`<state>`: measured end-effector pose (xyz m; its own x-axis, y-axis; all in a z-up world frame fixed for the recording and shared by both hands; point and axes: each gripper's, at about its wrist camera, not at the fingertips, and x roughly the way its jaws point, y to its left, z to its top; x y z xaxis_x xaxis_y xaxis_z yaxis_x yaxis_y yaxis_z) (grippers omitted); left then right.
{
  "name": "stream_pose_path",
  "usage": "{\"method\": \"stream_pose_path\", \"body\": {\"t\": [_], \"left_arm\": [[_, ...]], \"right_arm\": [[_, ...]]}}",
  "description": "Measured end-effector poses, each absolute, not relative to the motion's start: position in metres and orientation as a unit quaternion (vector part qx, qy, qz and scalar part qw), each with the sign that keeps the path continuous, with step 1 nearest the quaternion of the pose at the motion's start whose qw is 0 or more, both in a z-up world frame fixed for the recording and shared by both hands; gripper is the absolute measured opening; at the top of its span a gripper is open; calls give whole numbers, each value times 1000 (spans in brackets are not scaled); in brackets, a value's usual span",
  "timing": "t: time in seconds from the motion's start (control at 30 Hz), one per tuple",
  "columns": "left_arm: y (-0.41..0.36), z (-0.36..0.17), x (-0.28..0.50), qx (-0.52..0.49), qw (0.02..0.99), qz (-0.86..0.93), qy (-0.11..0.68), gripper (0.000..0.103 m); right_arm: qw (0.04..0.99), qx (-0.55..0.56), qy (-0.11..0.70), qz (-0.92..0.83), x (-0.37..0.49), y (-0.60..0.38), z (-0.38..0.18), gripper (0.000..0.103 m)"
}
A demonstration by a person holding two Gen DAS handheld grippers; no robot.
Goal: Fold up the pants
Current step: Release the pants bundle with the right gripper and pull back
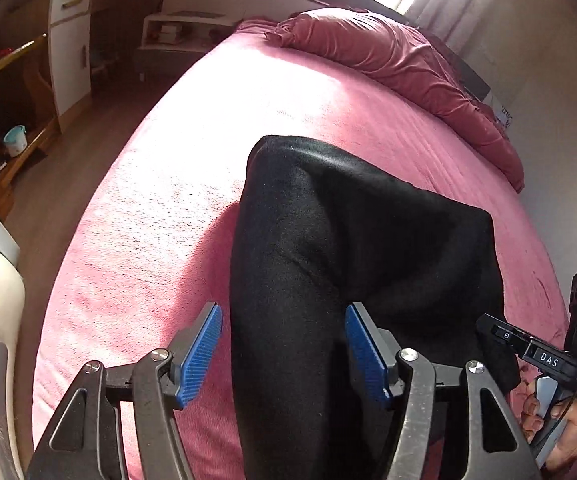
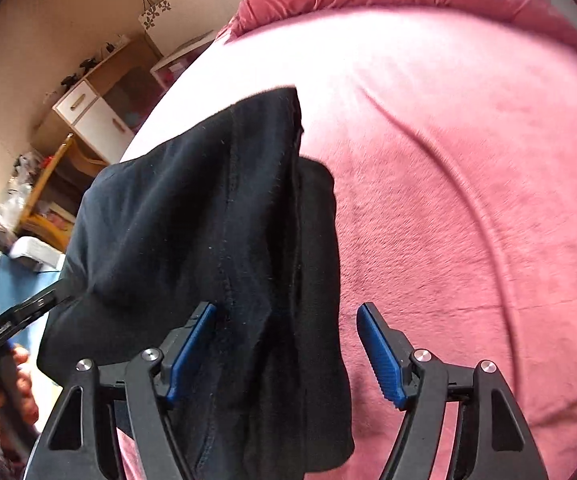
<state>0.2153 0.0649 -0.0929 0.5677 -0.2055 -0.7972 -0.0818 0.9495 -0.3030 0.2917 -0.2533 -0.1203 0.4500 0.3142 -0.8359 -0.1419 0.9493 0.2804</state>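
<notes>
The big bed (image 1: 160, 208) has a pink cover, and it bulges into long wrinkles on the right side. A pink pillow (image 1: 388, 52) lies at the far end. The black pants (image 1: 328, 248) lie on the near part of the bed, folded into a thick, lumpy pile with layers on top of each other.

The left gripper (image 1: 284, 354) hangs over the near left part of the pants. Its fingers (image 1: 200, 354) are apart, with black cloth between them, but they do not pinch it. The right gripper (image 2: 288, 354) is over the near right edge. Its fingers (image 2: 382, 356) are apart too, and only the left one is close to the cloth.

The pile looks soft and puffy, so the top layer could slide off or spring open. If a finger catches the cloth on its way up, it could drag the fold out of shape. A pinch that takes just one layer could pull the stack apart. The wrinkly cover could also get grabbed by mistake.
</notes>
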Motion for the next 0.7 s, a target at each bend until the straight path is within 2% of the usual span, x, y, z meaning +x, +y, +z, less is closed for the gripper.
{"method": "stream_pose_path", "body": {"t": [0.7], "left_arm": [[42, -51, 131, -101, 915, 8, 389, 65]], "right_arm": [[900, 27, 433, 48, 204, -235, -72, 73]]}}
